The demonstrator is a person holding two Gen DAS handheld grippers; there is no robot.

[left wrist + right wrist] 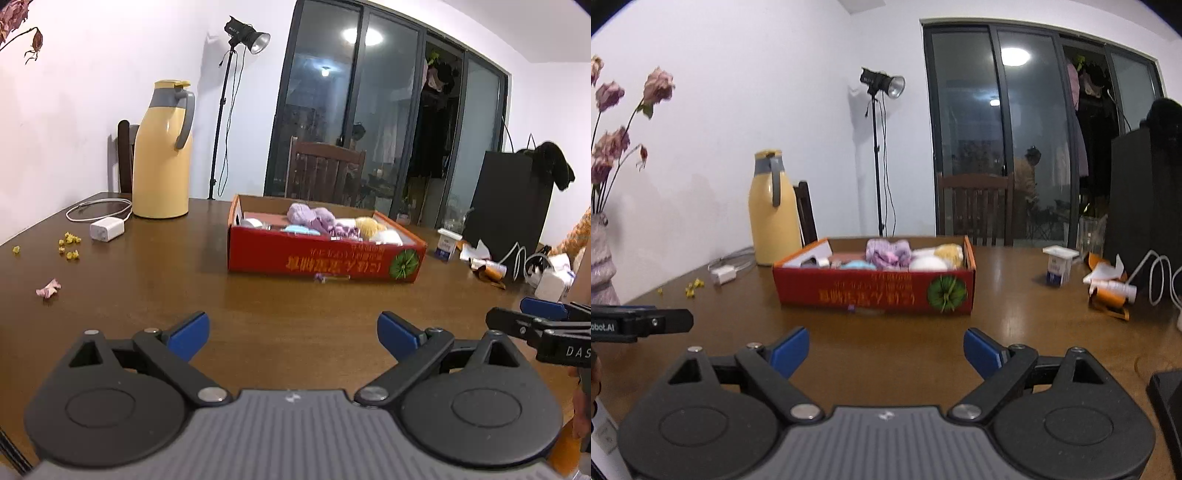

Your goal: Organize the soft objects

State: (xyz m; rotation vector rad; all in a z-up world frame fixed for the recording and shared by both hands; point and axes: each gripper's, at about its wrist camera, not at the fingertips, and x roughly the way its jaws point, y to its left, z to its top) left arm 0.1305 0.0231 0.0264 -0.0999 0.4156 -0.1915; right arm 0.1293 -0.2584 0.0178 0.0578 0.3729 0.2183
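Occupying the centre of both views, a shallow red cardboard box point(325, 254) with upside-down yellow lettering and a green round emblem rests on the dark brown wooden table point(258, 314).

Contents of the box: a crumpled lilac knitted cloth point(317, 218) at the middle; a pale blue soft piece point(301, 229) in front of it; a yellow fluffy ball point(367, 224) and a white fluffy ball point(388, 236) toward the right end; a white roll point(252, 222) at the left end.

Left gripper point(293, 334), black with blue pads: lower centre of the left wrist view, jaws spread wide, nothing between them, bare table beneath, well short of the box.

Right gripper point(886, 350), same build: lower centre of the right wrist view, jaws likewise released and empty, also short of the box.

Loose items, left part of the left wrist view: a small pink scrap point(49, 288), scattered yellow crumbs point(69, 245), a white charger block with cable point(107, 229).

Behind these: a tall yellow thermos jug with grey handle point(164, 151).

Right side of the table: a small white carton point(448, 245) and torn orange packaging point(1108, 291).

Far left of the right wrist view: dried pink roses in a vase point(602, 254).
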